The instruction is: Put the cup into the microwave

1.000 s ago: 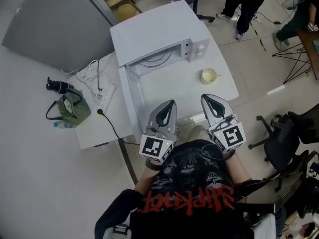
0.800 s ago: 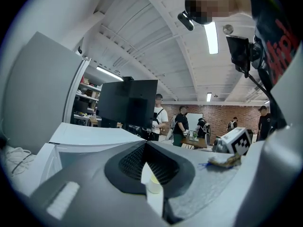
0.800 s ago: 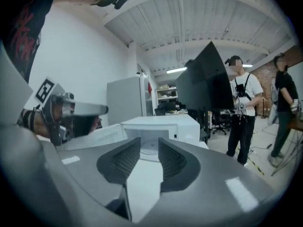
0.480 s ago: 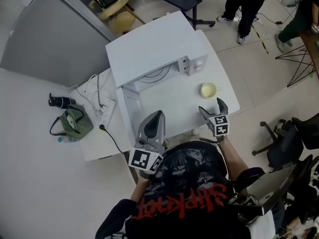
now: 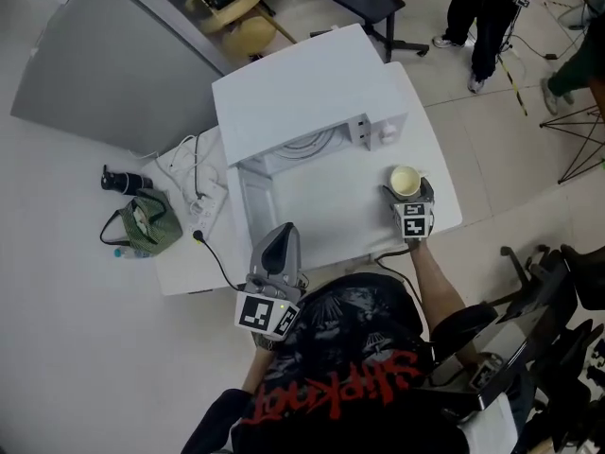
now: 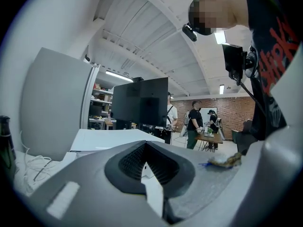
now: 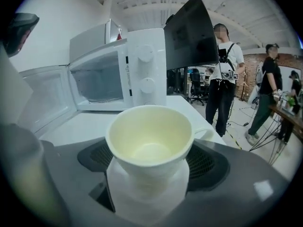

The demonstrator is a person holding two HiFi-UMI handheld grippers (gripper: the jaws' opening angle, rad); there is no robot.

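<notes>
The cream-coloured cup (image 7: 149, 141) stands upright and empty on the white table (image 5: 331, 220), outside the microwave (image 5: 302, 88) and just in front of its control panel (image 7: 146, 70) with its two round knobs. The handle of the cup points to the right in the right gripper view. The right gripper (image 5: 407, 194) rests low at the table's near right corner with the cup between its jaws. The jaws are opening, spread wide to either side of the cup's body. In that view the dark pads (image 7: 210, 162) seem to stand just clear of the cup wall, though the rim hides the exact gap, so this does not read as a grip. The microwave door (image 7: 45, 100) is swung open to the left, and the lit, bare cavity (image 7: 97, 82) shows behind the cup and slightly to its left. The left gripper (image 5: 284, 231) hovers at the near edge of the table, in front of the open door and well apart from the cup. Its jaws are closed together with nothing between them, and it points roughly level towards the microwave. On a lower white surface to the left of the microwave lie a green bag (image 5: 142, 223) and a tangle of white cables (image 5: 194, 173). People stand on the tiled floor beyond the table.
</notes>
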